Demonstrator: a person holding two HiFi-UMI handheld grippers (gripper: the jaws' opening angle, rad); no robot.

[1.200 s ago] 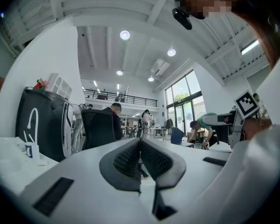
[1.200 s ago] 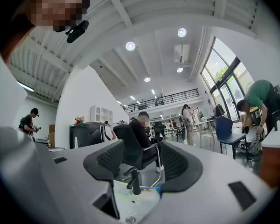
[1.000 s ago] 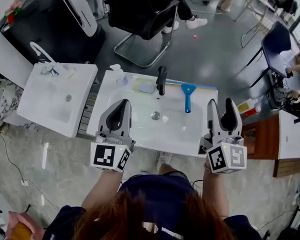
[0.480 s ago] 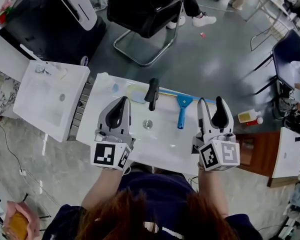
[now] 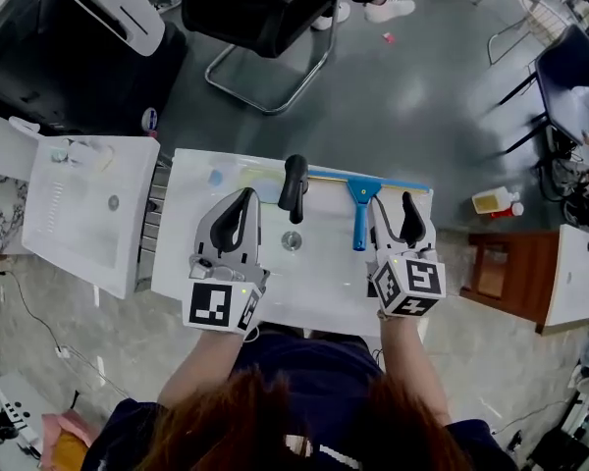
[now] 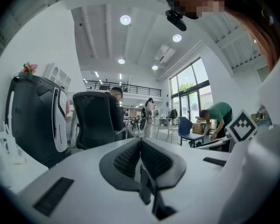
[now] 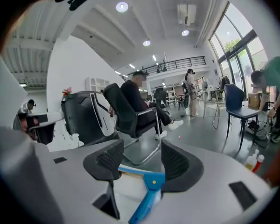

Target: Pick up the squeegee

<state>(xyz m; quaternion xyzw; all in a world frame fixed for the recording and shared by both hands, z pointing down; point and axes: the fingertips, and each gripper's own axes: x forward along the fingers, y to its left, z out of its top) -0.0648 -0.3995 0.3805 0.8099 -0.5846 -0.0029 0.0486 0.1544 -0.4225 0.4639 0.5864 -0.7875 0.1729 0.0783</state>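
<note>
The blue squeegee [image 5: 358, 214] lies on the white sink [image 5: 201, 263], its handle toward me and its blade along the back rim. My right gripper [image 5: 395, 214] stands open just right of the handle, close above the sink. In the right gripper view the squeegee [image 7: 149, 192] shows low in the gap between the spread jaws of the right gripper [image 7: 142, 160], nearer the right jaw; I cannot tell if it touches. My left gripper [image 5: 238, 209] hovers over the left side of the basin, shut and empty. The left gripper [image 6: 140, 146] shows its jaws pressed together.
A black faucet [image 5: 293, 189] rises at the back of the sink, with the drain [image 5: 292, 240] below it. A second white basin [image 5: 79, 214] stands to the left. A black office chair [image 5: 265, 18] is beyond the sink. A brown stool [image 5: 501, 263] and bottles [image 5: 496, 202] sit at the right.
My right gripper has moved left, closing in on the squeegee handle. The left gripper has stayed over the basin's left side, still shut. The head view has shifted.
</note>
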